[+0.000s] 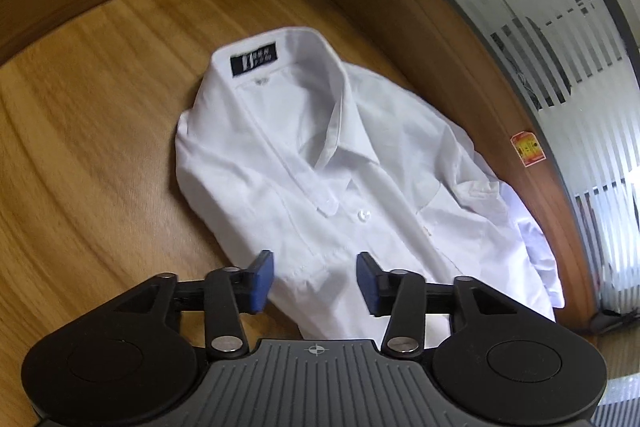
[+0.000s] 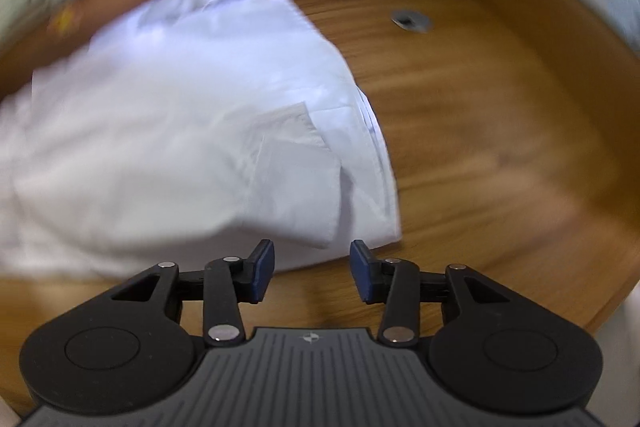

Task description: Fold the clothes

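Wooden desk bears a folded white shirt; left tongs and right tongs spread, empty.

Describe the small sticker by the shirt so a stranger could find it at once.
Start at the wooden table with the folded white shirt on it. Look past the shirt's pocket side to the raised wooden edge below the striped frosted glass. The sticker sits there: small, red and yellow, the only bright colour on the wood.
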{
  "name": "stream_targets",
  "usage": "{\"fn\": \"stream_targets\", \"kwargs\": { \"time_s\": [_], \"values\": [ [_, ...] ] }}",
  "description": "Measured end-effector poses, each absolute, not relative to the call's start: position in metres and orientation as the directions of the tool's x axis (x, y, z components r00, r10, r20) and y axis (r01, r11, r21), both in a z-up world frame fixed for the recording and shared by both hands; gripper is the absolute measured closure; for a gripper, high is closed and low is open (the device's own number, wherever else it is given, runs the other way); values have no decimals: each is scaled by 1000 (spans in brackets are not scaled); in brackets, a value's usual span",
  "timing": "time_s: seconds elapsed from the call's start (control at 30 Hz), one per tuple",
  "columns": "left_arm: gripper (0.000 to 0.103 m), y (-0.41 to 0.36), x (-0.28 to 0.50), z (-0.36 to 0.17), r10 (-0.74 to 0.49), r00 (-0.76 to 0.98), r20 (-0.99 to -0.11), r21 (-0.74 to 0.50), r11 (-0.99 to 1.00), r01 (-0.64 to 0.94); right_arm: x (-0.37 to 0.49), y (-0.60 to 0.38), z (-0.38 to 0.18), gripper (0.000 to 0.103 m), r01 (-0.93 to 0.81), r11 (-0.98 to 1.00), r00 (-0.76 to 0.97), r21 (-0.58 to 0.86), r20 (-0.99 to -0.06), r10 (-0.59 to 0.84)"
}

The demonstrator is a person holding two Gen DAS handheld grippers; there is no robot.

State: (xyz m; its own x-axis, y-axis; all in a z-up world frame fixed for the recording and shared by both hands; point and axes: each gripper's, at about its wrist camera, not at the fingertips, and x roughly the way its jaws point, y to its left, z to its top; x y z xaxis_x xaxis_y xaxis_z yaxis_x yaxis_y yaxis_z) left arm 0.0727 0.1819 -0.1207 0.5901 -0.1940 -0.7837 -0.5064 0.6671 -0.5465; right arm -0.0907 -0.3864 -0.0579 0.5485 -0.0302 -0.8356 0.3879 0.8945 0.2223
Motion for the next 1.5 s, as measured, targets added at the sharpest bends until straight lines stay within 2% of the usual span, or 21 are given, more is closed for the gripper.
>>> {"fn": "stream_targets", "kwargs": {
  "time_s": [0.1, 0.2, 0.3, 0.4, 0.57, 0.6, 0.63, 0.67, 0.7, 0.73, 0.8, 1.03, 1.27, 1.4, 1.5],
  "values": [
    [53, 182, 69, -124, -207, 589, -782, -559, 650, -514, -96, -403, -63, 54, 503, 762, 592, 407, -805, 39],
    [53, 182, 66, -126, -219, 587, -779, -572, 633, -523, -98, -417, -75, 45, 570, 603, 634, 558, -766, 109],
    [53, 182, 65, -127, -231, 601, -765, -596, 607, -526, -101, -425, -86, 43, 602, 437, 684, 668, -714, 149],
    [50, 183, 66, -129, -245, 612, -752, -620, 578, -530, -104, -431, -99, 41, 617, 279, 725, 736, -669, 161],
    [50, 182, 69, -132, -247, 610, -753, -622, 572, -535, -100, -436, -116, 42, 634, 161, 743, 757, -653, 147],
    [52, 182, 69, -133, -248, 609, -753, -622, 570, -537, -100, -438, -118, 51, 634, 149, 747, 759, -650, 140],
    [53, 181, 69, -134, -248, 608, -754, -622, 567, -540, -99, -439, -119, 71, 637, 144, 745, 757, -653, 137],
    [60, 181, 69, -135, -245, 610, -754, -623, 563, -543, -98, -440, -120, 81, 642, 141, 741, 754, -657, 138],
    [74, 181, 68, -135, -240, 613, -753, -623, 559, -547, -96, -441, -120, 95, 647, 138, 737, 750, -661, 139],
    [79, 181, 68, -135, -235, 615, -753, -623, 555, -551, -95, -441, -118, 100, 645, 139, 739, 751, -660, 135],
    [88, 183, 67, -133, -236, 622, -747, -632, 543, -553, -91, -442, -112, 102, 633, 148, 750, 760, -650, 125],
    [92, 184, 72, -124, -239, 624, -744, -635, 543, -550, -65, -445, -65, 103, 570, 284, 778, 771, -618, 116],
    [92, 182, 70, -126, -233, 622, -748, -632, 537, -559, -68, -448, -64, 96, 641, 343, 696, 687, -708, 117],
    [91, 184, 68, -130, -237, 617, -750, -633, 527, -567, -84, -442, -83, 69, 674, 283, 675, 682, -725, 139],
    [91, 184, 68, -131, -240, 613, -752, -631, 530, -566, -90, -434, -95, 61, 687, 233, 670, 689, -724, 165]
  ]
}}
